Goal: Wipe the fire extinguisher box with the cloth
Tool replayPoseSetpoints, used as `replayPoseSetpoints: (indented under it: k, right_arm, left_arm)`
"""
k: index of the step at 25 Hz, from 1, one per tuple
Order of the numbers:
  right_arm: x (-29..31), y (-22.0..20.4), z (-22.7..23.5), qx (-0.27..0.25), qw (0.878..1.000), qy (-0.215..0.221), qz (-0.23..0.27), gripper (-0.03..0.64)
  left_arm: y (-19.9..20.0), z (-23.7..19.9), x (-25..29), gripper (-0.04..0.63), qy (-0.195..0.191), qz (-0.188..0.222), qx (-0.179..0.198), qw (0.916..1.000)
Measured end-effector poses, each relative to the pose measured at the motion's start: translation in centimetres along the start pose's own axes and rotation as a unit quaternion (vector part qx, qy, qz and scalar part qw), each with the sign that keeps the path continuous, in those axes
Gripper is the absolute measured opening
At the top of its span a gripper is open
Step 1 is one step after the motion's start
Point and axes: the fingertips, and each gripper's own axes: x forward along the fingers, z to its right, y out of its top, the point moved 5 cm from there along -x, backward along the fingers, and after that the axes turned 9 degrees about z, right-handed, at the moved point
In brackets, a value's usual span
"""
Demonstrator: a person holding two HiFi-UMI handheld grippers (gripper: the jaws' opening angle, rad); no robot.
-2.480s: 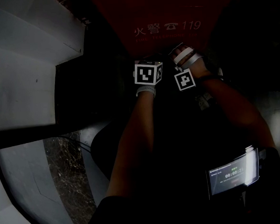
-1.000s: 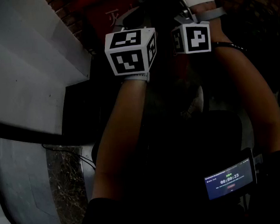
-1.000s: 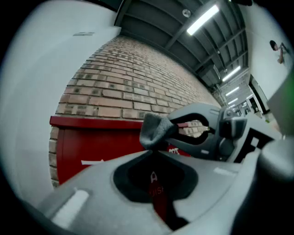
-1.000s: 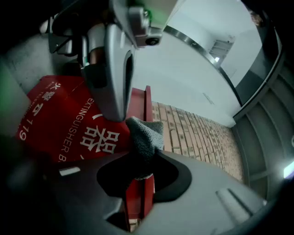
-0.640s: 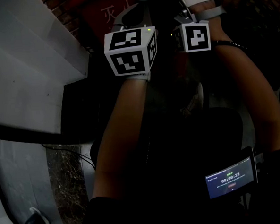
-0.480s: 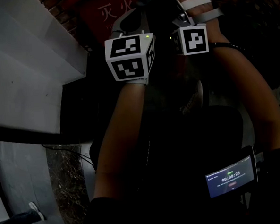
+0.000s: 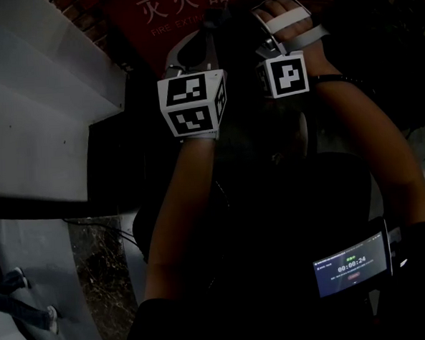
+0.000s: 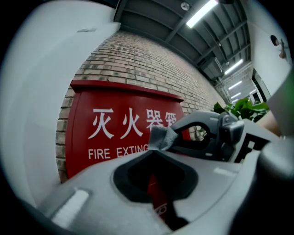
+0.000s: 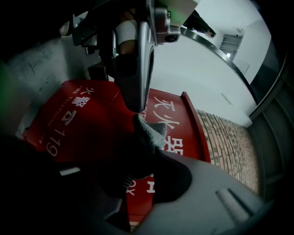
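Note:
The red fire extinguisher box [image 7: 188, 9] with white characters fills the top of the dim head view and stands before me in the left gripper view [image 8: 105, 133]. My right gripper [image 9: 140, 137] is shut on a small grey cloth [image 9: 149, 131], held close to the box's red front [image 9: 78, 124]. The left gripper view shows that cloth [image 8: 161, 137] at the right gripper's tip. My left gripper [image 8: 155, 156] looks shut with nothing in it, just left of the right one. Their marker cubes [image 7: 192, 102] [image 7: 284, 73] sit side by side below the box's lettering.
A white wall [image 7: 37, 126] rises at the left and a brick wall [image 8: 138, 59] stands behind the box. Green leaves [image 8: 243, 108] show to the right. A phone [image 7: 351, 265] is strapped to the right forearm. Someone's shoes [image 7: 19, 300] stand at lower left.
Both grippers have gone up the box front, from beside the 119 lettering to near its top. The large characters now show in the head view. Shoes have come in at lower left.

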Motion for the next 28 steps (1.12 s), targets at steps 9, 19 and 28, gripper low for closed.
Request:
replayPoseSetpoints:
  k: [9, 19, 28]
  right_arm:
    - [-0.5, 0.7, -4.8, 0.027, 1.000, 0.015, 0.003, 0.069]
    - [-0.9, 1.7, -11.4, 0.060, 0.997, 0.054, 0.001, 0.069]
    - [-0.9, 3.2, -16.7, 0.061, 0.993, 0.101, 0.007, 0.069]
  left_arm:
    - [-3.8, 0.1, -0.8, 0.003, -0.002, -0.005, -0.003, 1.0000]
    - [-9.1, 0.5, -1.5, 0.003, -0.006, -0.034, -0.010, 0.9994]
    - [-13.7, 0.9, -2.3, 0.003, -0.017, -0.067, -0.010, 0.9975]
